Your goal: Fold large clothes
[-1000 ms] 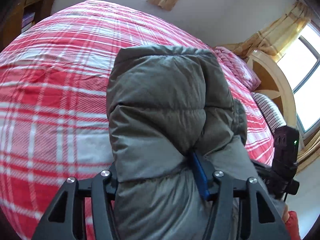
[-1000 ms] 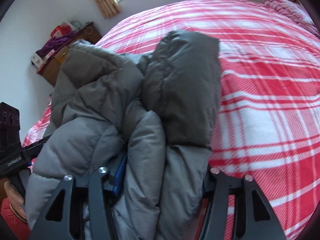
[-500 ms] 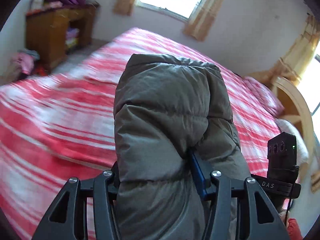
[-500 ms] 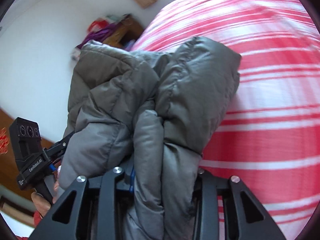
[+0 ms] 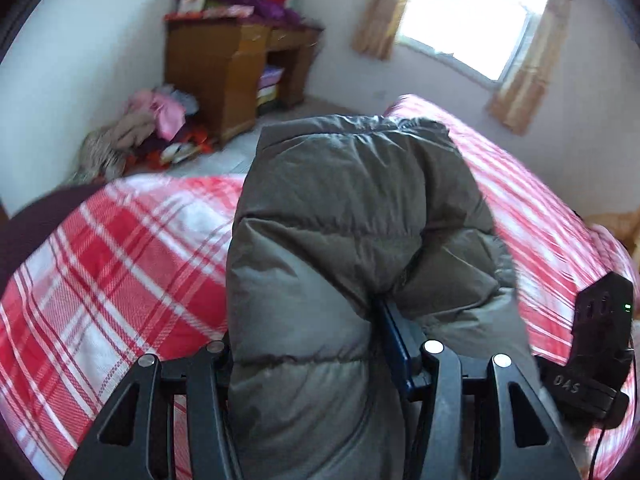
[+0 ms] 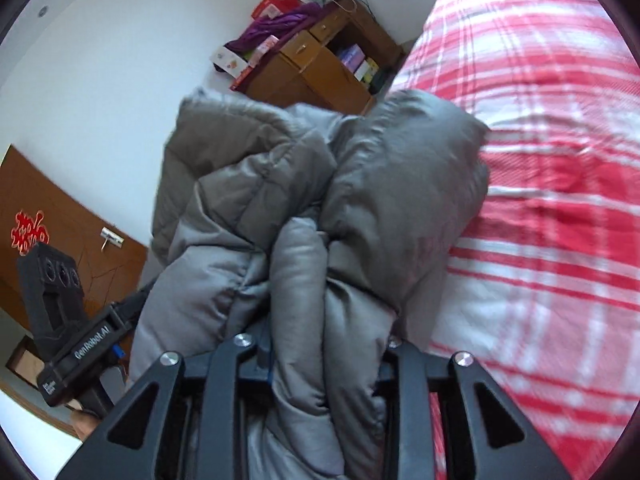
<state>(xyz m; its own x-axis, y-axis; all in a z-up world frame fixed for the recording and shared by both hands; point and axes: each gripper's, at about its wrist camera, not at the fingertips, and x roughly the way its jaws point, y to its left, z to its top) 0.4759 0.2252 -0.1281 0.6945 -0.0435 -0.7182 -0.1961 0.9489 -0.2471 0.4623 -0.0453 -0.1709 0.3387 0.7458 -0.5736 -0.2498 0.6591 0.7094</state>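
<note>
A grey puffer jacket, folded into a thick bundle, hangs over the corner of the bed with the red and white checked cover. My left gripper is shut on one side of the bundle, its blue pad pressed into the fabric. In the right wrist view the jacket bulges up between the fingers of my right gripper. Those jaws are closing and squeeze the gathered layers. The bed cover lies to the right of it. The fingertips of both grippers are hidden in the fabric.
A wooden desk with piled things on top stands against the far wall, with a heap of clothes on the floor beside it. A curtained window is behind the bed. A brown door is at the left.
Both views have swung from over the middle of the bed toward its corner and the desk, with the jacket carried along. The right gripper's fingers have drawn closer together on the bundle.
</note>
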